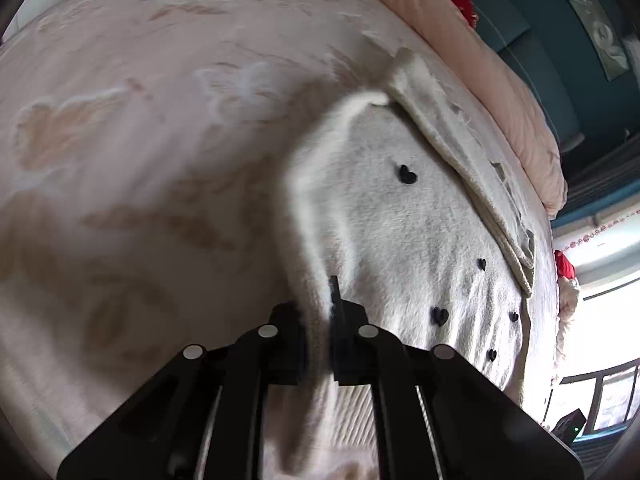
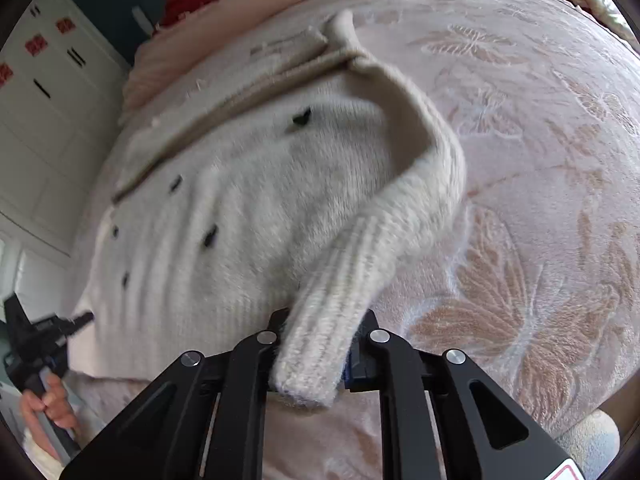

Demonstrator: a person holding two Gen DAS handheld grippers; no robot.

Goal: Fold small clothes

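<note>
Cream sweater, fuzzy knit scattered with small black hearts, lies spread on a bed covered by a pale pink blanket patterned with raised butterflies and leaves. In the left wrist view the left gripper has its jaws clenched on a ribbed edge of the sweater, the fabric pinched between the two black fingers and rising out of them in a lifted fold that runs up toward the collar. A beige collar flap lies across the far side of the garment, near the edge of the bed.

In the right wrist view the right gripper is grasping a ribbed cuff of the sweater's sleeve: the cuff end sticks out toward the camera between the jaws, and the sleeve arches up from it, curving over the body of the garment and back to the shoulder. The body of the sweater still rests flat on the blanket to the left of the lifted sleeve.

At the lower left of that view the person's left hand grips the handle of the other gripper, whose tip reaches the sweater's near edge. White cupboard doors with red stickers stand behind the bed, and a red fabric item lies at its far end.
</note>
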